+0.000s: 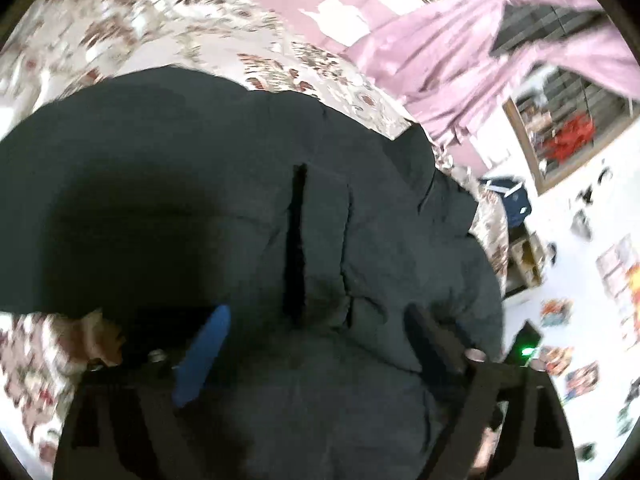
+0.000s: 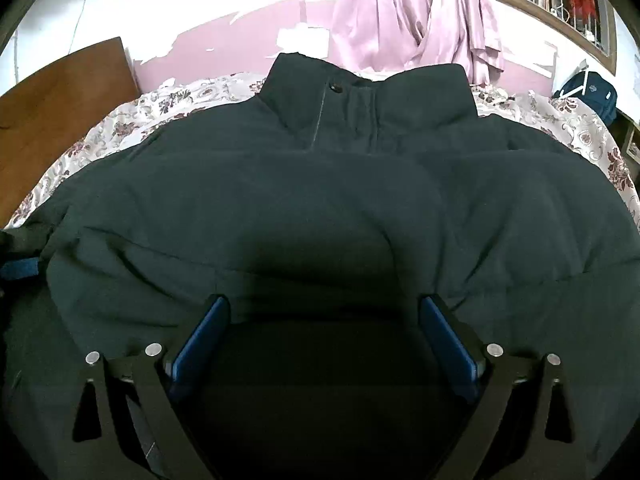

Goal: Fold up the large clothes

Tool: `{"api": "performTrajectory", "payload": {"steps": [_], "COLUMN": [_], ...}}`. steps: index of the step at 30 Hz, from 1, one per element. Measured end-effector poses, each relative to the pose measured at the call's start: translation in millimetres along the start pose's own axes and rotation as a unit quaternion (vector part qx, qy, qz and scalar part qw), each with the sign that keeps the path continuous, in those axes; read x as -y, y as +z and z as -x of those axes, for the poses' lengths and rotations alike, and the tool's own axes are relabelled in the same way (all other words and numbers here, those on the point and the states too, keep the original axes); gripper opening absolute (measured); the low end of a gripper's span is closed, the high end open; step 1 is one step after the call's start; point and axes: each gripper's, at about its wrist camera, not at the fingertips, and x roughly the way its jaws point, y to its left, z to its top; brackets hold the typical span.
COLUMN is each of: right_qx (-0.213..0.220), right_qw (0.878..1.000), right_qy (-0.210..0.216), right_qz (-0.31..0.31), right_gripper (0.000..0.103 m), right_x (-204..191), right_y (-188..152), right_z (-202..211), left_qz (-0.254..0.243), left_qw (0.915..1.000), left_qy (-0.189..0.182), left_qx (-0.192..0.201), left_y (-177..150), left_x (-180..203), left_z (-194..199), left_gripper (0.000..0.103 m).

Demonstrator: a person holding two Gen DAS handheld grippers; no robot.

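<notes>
Lying spread on the floral bedspread (image 2: 120,128), dark puffer jacket (image 2: 320,200) sits under wide-open left gripper (image 1: 316,320) and right gripper (image 2: 322,304), apparently ungripped.

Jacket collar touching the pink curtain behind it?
Cannot tell. In the right wrist view the collar overlaps the curtain in line of sight; no gap or contact shows plainly.

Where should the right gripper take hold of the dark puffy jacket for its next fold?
Probably the near hem of the jacket, just ahead of the open right gripper, coming in low from the near side. The collar lies at the far end, and the puffed body looks too thick to pinch.
</notes>
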Motion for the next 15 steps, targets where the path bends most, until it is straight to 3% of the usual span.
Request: {"api": "performTrajectory", "payload": {"steps": [2,5,9,13,15], "right_qx": [0.002,0.005,0.005,0.028,0.041], "right_qw": [1.000,1.000,1.000,0.999,0.999], "right_qy": [0.001,0.000,-0.011,-0.028,-0.017], "right_qz": [0.000,0.001,0.007,0.014,0.029], "right_gripper": [0.096,0.098,0.101,0.101,0.101], "right_x": [1,0,-4,-12,-20], "right_y": [0,-1,-2,0,4], "right_z": [1,3,3,14,21], "left_qz": [0.035,0.072,0.128,0.209,0.272], "left_qw": [0.9993,0.9971,0.9902,0.9744,0.9589], "left_qy": [-0.013,-0.019,0.017,0.048,0.050], "left_qx": [-0.007,0.014,0.055,0.070,0.063], "left_y": [-1,-1,-4,-11,-17], "left_x": [-15,-40,-83,-138,-171], "left_z": [15,42,82,108,113], "left_gripper": [0.099,0.103,0.103,0.103,0.103]}}
